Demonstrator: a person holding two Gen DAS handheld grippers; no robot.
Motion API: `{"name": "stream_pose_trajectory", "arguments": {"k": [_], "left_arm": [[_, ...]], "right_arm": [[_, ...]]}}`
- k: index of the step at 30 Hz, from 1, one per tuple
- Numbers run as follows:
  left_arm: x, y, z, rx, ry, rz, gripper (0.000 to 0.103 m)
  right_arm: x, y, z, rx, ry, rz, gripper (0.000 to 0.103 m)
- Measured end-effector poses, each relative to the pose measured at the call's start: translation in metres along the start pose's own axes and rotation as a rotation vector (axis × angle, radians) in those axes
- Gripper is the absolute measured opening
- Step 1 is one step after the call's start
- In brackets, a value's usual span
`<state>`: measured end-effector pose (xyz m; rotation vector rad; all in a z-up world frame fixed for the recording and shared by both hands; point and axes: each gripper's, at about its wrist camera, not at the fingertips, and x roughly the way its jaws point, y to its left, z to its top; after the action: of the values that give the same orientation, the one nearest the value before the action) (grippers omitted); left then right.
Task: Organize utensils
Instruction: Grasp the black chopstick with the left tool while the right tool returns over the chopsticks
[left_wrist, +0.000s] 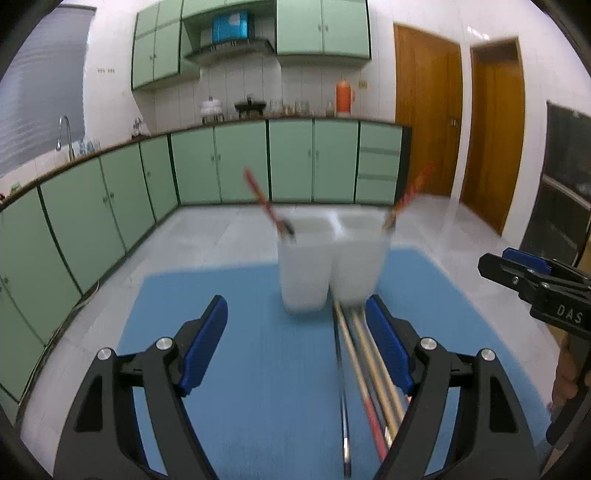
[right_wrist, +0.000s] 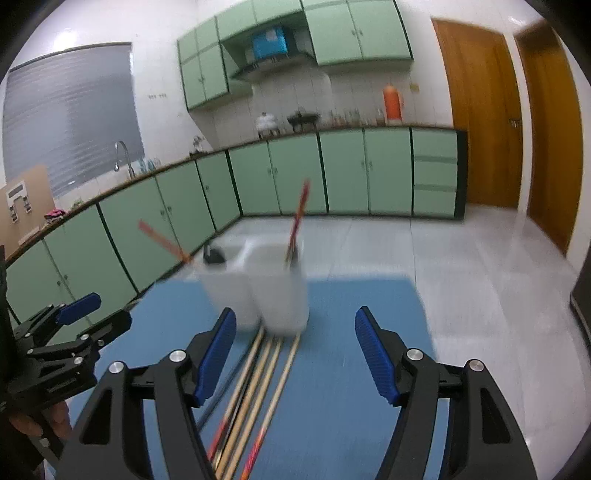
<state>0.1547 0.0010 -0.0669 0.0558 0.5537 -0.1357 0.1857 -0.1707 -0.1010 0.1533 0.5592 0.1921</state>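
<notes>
**Chopsticks on the mat: light, thin, apt to roll**

Both tongs released, nothing btwn the pads. Left tongs hang over the blue mat on the desk; right tongs likewise, w/ jaws spread wide.

Task items: a bundle of loose chopsticks lying flat on the mat, running from just under the left tongs' right pad fwd to the foot of the white holder. From the right wrist view the same bundle sits below and left of centre btwn the right tongs, closer to the left pad. Holder stands straight ahead of both tongs, two compartments, one red-ended stick leaning out of the left compartment, another out of the right one.

Handling, as a judgement: sticks prob. light, stiff, smooth, so slippery on the pads and likely to roll or fan apart if nudged sideways. Packed close, so singling one out is fiddly. Best hold approx mid-length or a bit toward the thicker end, pads across the stick, not along it. Holder looks light plastic; could tip if bumped. Frames are motion-blurred, exact stick count unclear.
</notes>
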Motion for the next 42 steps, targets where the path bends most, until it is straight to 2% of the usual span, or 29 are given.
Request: {"name": "stream_pose_trajectory", "arguments": {"k": [4,9,12,16,21,25,27,29,31,35,42], "left_arm": [[0.001,-0.004,-0.034,0.020,0.096,-0.014,0.075],[0.002,-0.009,-0.075,0.034,0.205,-0.038,0.075],[0.007,-0.011,-0.093,0.026,0.268,-0.051,0.074],[0.014,-0.015,-0.110,0.026,0.329,-0.050,0.064],[0.024,-0.016,-0.119,0.011,0.370,-0.057,0.056],[0.024,-0.021,-0.122,0.024,0.355,-0.048,0.049],[0.024,-0.023,-0.122,0.023,0.350,-0.059,0.039],[0.025,-0.027,-0.122,0.033,0.347,-0.074,0.020],[0.024,-0.031,-0.123,0.041,0.344,-0.084,0.009],[0.022,-0.030,-0.122,0.020,0.341,-0.090,0.006],[0.010,-0.017,-0.122,-0.004,0.301,-0.037,0.006]], "right_arm": [[-0.002,0.005,-0.044,-0.005,0.081,-0.034,0.066],[-0.008,0.007,-0.077,0.016,0.141,-0.029,0.066],[-0.010,0.010,-0.087,0.017,0.160,-0.027,0.066],[-0.010,0.013,-0.091,0.014,0.169,-0.026,0.064],[-0.011,0.016,-0.097,0.012,0.184,-0.017,0.059],[-0.011,0.016,-0.098,0.010,0.191,-0.007,0.056],[-0.010,0.017,-0.099,0.008,0.194,-0.002,0.054],[-0.009,0.018,-0.101,0.007,0.202,0.008,0.051],[-0.008,0.020,-0.103,0.000,0.214,0.019,0.048],[-0.006,0.028,-0.108,-0.025,0.237,0.041,0.044],[0.002,0.043,-0.121,-0.078,0.298,0.063,0.040]]}}
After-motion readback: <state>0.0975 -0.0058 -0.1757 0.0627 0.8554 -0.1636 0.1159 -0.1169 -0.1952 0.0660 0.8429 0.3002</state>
